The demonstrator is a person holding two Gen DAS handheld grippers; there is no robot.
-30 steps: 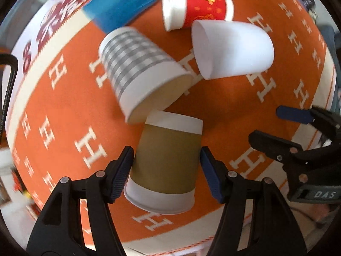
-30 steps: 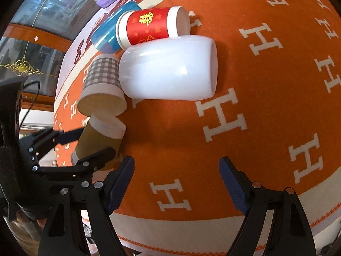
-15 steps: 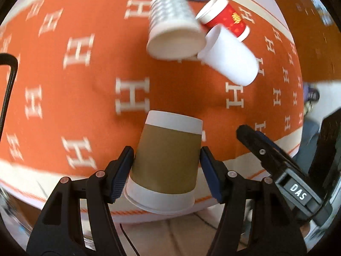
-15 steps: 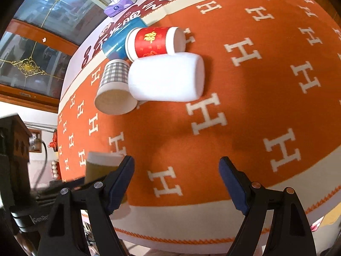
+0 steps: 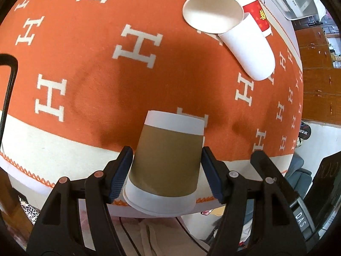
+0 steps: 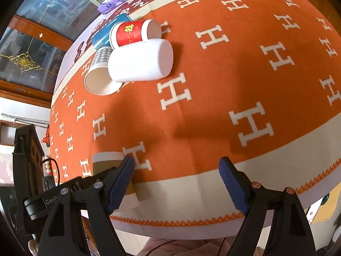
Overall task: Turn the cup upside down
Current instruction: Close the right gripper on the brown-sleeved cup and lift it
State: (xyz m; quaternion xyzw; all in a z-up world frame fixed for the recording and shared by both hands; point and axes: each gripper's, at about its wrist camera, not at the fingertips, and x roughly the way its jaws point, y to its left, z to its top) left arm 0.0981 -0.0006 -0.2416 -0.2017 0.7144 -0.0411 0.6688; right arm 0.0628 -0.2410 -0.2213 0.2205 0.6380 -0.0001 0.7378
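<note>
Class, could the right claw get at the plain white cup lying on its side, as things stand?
Probably yes. The right claw is open and holds nothing, and only bare orange cloth lies between it and the white cup. The left claw, shut on the brown cup, sits off to the side.

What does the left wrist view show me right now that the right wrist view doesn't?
Left wrist only: the left gripper shut on the brown cup, both fingers against its sides. Right wrist only: the right gripper open with nothing between its fingers, and a purple tissue box. Both: the white cup, red cup and checkered cup lying on the orange cloth.
</note>
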